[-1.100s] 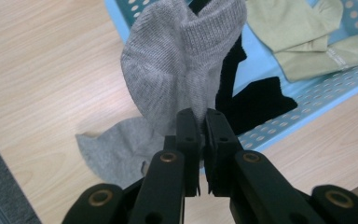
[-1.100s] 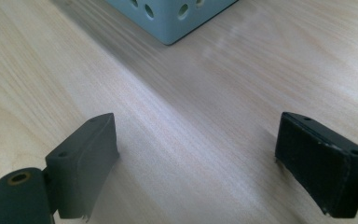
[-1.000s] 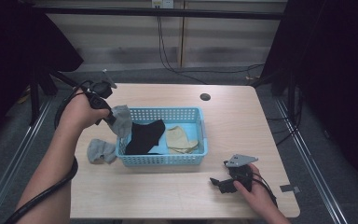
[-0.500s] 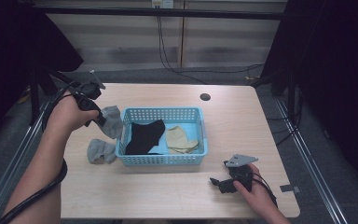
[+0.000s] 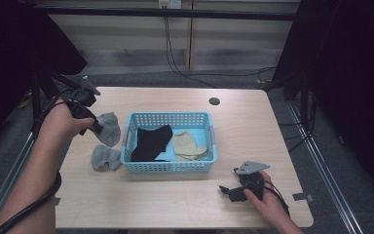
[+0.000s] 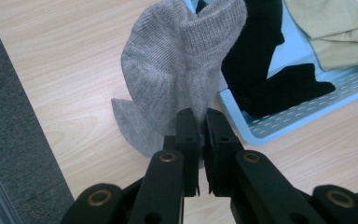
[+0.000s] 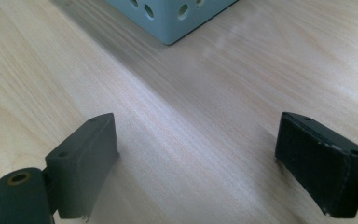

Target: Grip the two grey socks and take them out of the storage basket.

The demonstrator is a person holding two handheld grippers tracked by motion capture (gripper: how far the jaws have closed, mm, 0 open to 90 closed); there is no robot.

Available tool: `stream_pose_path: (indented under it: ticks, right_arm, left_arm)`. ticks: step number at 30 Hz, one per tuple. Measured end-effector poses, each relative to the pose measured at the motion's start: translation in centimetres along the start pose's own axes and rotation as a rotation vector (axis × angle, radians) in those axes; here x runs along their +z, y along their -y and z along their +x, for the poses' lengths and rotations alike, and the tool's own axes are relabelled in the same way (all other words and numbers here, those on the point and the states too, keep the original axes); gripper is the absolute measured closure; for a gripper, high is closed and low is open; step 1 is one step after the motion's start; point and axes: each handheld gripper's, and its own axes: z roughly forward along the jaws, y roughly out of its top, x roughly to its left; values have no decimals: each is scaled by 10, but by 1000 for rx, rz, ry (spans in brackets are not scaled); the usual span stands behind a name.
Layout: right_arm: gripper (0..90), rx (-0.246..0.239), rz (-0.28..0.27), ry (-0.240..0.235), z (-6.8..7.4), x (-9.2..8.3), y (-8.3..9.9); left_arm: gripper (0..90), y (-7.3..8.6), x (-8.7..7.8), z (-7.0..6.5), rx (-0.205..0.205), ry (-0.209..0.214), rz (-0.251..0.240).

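Grey knit sock (image 6: 182,70) hangs clamped in the left tongs (image 6: 202,122), held off the wooden bench (image 5: 175,204) just left of the blue basket (image 5: 165,167). In the high view the left tongs (image 5: 99,129) grip that sock (image 5: 108,128) above a second grey sock (image 5: 104,158), which lies flat on the bench beside the basket's left wall. Inside the basket lie a black garment (image 5: 151,141) and, to its right, a beige one (image 5: 187,146). Near the bench's front right, the right tongs (image 7: 196,154) rest low with jaws wide apart, holding nothing, pointed toward the basket's corner (image 7: 172,18).
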Motion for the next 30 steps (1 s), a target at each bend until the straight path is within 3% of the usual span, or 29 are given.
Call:
stream_pose_path:
  ticks: [5, 25, 30]
  right_arm:
    - [121, 1, 0, 0, 0, 0, 0]
    - [121, 1, -2, 0, 0, 0, 0]
    - [121, 1, -2, 0, 0, 0, 0]
  left_arm:
    - [851, 4, 8, 5, -9, -3, 4]
    - [851, 12, 63, 19, -64, 14, 33]
    - [847, 11, 72, 19, -73, 16, 16]
